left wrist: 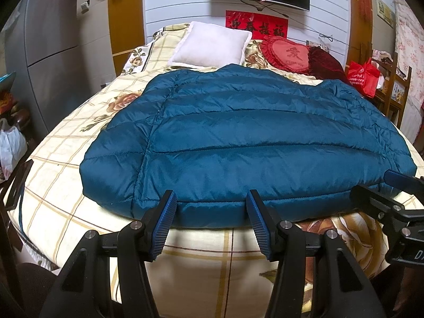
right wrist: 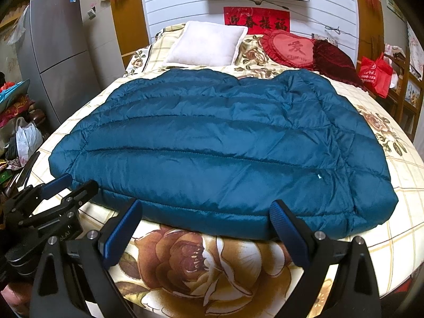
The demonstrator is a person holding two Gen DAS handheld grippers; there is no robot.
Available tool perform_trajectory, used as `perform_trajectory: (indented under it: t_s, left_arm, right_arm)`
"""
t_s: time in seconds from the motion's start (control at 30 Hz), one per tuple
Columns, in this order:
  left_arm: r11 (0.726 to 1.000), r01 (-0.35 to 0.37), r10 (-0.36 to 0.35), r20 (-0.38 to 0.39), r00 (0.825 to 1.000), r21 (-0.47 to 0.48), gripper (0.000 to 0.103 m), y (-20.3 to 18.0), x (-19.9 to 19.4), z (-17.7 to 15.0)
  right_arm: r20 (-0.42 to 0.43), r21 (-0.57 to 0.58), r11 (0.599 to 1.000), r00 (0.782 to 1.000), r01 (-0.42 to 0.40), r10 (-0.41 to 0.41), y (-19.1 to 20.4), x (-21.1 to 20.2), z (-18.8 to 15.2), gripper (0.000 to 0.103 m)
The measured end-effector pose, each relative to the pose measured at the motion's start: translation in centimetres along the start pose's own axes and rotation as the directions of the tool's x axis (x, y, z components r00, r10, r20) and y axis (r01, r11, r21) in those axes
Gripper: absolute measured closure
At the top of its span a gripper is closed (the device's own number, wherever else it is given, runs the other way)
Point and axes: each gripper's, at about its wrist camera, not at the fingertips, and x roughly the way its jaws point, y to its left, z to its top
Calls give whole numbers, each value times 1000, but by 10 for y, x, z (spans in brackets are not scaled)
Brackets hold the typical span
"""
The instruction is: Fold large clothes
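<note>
A teal quilted down jacket [left wrist: 238,137] lies flat on the bed, its hem toward me and its sleeves folded in along both sides. It also shows in the right wrist view [right wrist: 220,145]. My left gripper [left wrist: 211,198] is open, its blue pads just at the hem near the jacket's left part, holding nothing. My right gripper [right wrist: 206,206] is open wide at the hem further right, empty. Each gripper shows at the edge of the other's view: the right one [left wrist: 392,185] and the left one [right wrist: 69,185].
The bed [left wrist: 66,159] has a cream floral checked sheet. A white pillow [left wrist: 212,45], a red heart cushion [left wrist: 286,53] and a dark red cushion stand at the head. A grey fridge [left wrist: 47,47] stands left, a red bag [left wrist: 363,76] and shelves right.
</note>
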Motion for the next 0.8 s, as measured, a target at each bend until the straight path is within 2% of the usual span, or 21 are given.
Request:
perform_trajectory:
  t_s: [0.53,0.8]
  left_arm:
    - [1000,-2,2,7,1000,3,45,1,0,0]
    - [1000,15,-16,56,998,13,45,3,-8,0]
  right_arm:
    - [-3,-5,1000,1000,-4,4,2,2,0,4]
    - [-10,-2,1000,1000,-14,14,2,5,-1,4]
